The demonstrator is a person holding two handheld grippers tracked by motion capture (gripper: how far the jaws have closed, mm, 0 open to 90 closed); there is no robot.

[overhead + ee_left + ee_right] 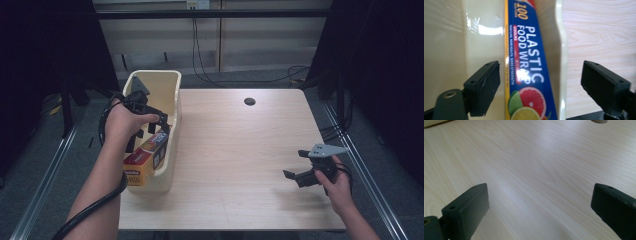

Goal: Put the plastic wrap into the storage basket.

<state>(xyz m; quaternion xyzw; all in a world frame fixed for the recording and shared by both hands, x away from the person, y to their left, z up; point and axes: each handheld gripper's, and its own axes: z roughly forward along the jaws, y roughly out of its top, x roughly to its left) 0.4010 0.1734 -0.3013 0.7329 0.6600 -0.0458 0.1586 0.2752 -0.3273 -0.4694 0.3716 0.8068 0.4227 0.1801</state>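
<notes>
one plastic wrap box (529, 72) between wide-apart jaws of left gripper (540, 87), inside bin (172, 82)

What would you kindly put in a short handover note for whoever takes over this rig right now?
Left gripper: open, jaws straddling the plastic food wrap box and the bin's right wall, not clamped.
Right gripper: open, holding nothing, low over the table near its right front.
Box: leans lengthwise in the cream bin at the table's left edge, its near end sticking out over the bin's front rim.
Done: box is in the bin.
Left: probably just back the left gripper away, or regrip if the box should sit lower.
</notes>
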